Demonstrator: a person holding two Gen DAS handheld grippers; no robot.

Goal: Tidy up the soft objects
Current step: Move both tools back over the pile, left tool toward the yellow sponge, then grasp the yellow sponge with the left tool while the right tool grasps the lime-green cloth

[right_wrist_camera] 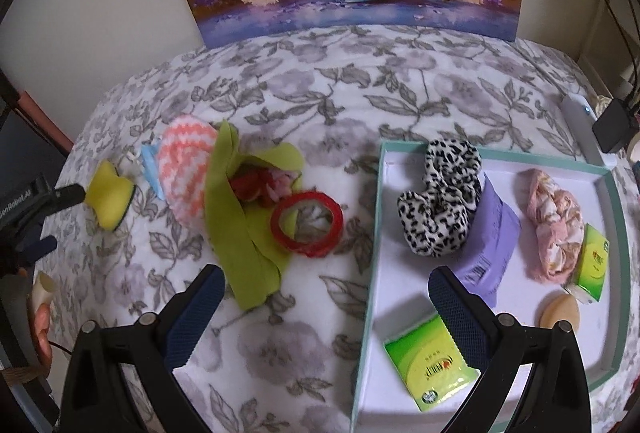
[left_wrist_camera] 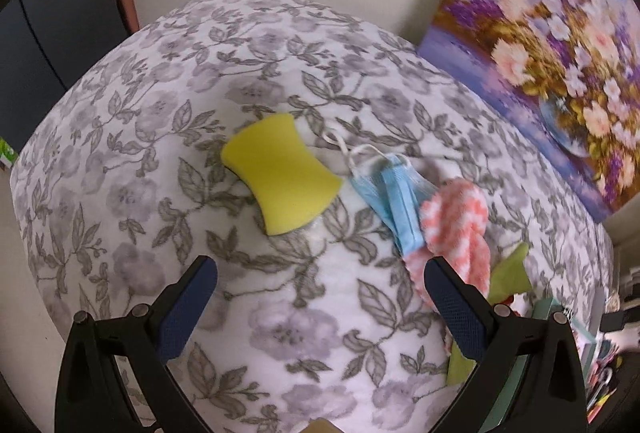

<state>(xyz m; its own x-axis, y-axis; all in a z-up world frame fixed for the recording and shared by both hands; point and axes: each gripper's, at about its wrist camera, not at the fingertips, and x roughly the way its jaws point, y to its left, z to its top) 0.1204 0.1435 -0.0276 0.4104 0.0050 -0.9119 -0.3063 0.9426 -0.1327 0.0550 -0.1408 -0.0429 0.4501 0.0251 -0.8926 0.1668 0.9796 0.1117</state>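
While both grippers hang empty with jaws spread, the left gripper (left_wrist_camera: 320, 273) faces the yellow sponge (left_wrist_camera: 280, 177) on the blanket (left_wrist_camera: 160, 105), outside the tray (right_wrist_camera: 372, 233); probably next: straddle its narrow waist, squeeze lightly.
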